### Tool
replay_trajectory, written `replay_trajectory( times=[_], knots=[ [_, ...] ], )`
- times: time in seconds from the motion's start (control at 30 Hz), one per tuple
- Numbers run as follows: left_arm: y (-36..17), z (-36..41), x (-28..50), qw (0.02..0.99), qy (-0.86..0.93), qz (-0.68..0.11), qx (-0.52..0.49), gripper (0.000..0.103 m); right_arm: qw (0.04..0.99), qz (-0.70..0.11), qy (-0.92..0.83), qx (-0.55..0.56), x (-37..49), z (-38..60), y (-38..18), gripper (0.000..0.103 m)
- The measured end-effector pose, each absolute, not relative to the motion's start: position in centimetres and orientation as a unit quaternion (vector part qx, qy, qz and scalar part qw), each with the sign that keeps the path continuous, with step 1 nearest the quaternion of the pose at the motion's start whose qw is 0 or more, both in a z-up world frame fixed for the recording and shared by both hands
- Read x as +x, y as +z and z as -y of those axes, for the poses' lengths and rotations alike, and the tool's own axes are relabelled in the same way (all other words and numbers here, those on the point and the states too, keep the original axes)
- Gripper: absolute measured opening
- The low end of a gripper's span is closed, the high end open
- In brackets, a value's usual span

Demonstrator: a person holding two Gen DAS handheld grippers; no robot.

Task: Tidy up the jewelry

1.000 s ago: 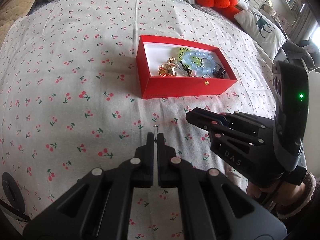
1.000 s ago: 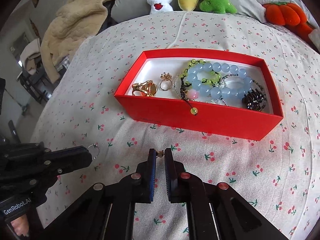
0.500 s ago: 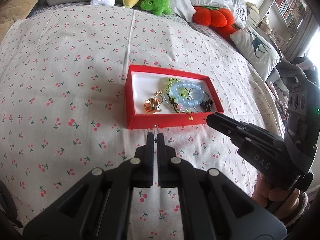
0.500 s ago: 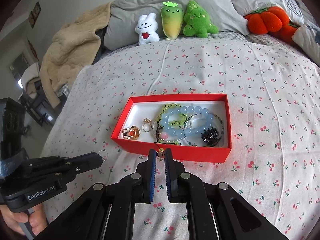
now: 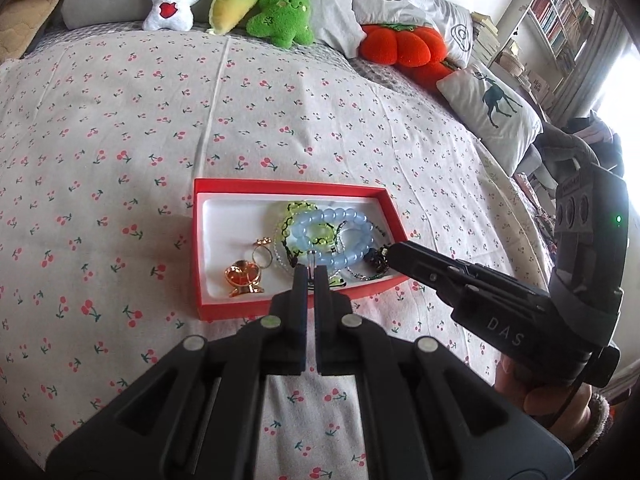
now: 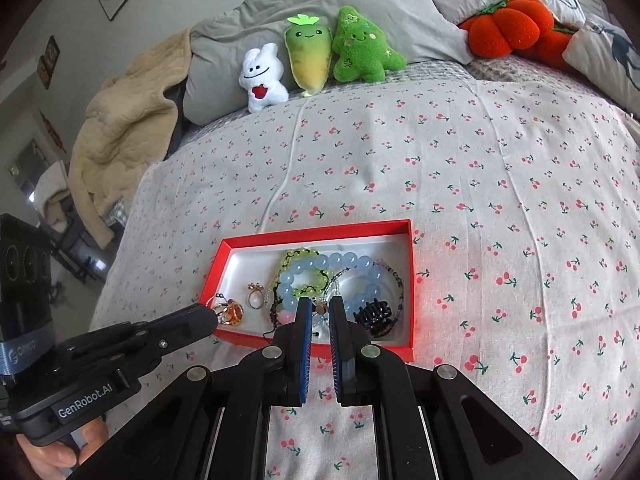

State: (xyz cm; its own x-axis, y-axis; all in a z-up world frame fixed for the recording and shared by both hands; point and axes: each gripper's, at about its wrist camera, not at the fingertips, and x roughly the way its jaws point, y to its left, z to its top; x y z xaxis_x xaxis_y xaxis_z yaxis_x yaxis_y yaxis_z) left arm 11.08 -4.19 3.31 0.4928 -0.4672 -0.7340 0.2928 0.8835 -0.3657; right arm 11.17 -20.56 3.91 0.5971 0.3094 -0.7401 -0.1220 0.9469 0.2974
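A red jewelry box (image 5: 294, 188) (image 6: 316, 234) lies on the cherry-print bedspread. It holds a blue bead bracelet (image 5: 344, 232) (image 6: 352, 266), a green bead bracelet (image 5: 298, 210), a gold ring (image 5: 242, 276) (image 6: 232, 312), a thin ring (image 5: 262, 256) and a black hair claw (image 6: 374, 314). My left gripper (image 5: 311, 268) is shut on a small silver ring (image 6: 211, 300), held above the box's near left corner. My right gripper (image 6: 319, 306) is shut on a small gold earring (image 6: 319, 309) above the box's near edge.
Plush toys (image 5: 224, 0) (image 6: 320, 56), an orange pumpkin cushion (image 5: 404, 48) and pillows (image 5: 492, 108) line the head of the bed. A beige blanket (image 6: 124, 128) hangs at the left. A bookshelf (image 5: 560, 16) stands at the far right.
Both grippers have risen and moved forward from the bedspread to above the box's near edge, each still holding its small piece.
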Motion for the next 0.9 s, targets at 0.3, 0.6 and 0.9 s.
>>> replay_trajectory(
  times=[0.3, 0.6, 0.9],
  knots=[
    [3.3, 5.2, 11.0, 0.872, -0.205, -0.442, -0.056, 0.012, 0.880, -0.447, 0.121, 0.108, 11.9, 20.8, 2.9, 0.009],
    [3.9, 4.2, 10.2, 0.876, -0.173, -0.449, -0.040, 0.043, 0.892, -0.428, 0.121, 0.082, 11.2, 20.3, 4.5, 0.013],
    [3.7, 3.2, 8.4, 0.861, -0.139, -0.487, -0.044, 0.073, 0.890, -0.443, 0.086, 0.059, 8.6, 20.2, 5.8, 0.019]
  ],
)
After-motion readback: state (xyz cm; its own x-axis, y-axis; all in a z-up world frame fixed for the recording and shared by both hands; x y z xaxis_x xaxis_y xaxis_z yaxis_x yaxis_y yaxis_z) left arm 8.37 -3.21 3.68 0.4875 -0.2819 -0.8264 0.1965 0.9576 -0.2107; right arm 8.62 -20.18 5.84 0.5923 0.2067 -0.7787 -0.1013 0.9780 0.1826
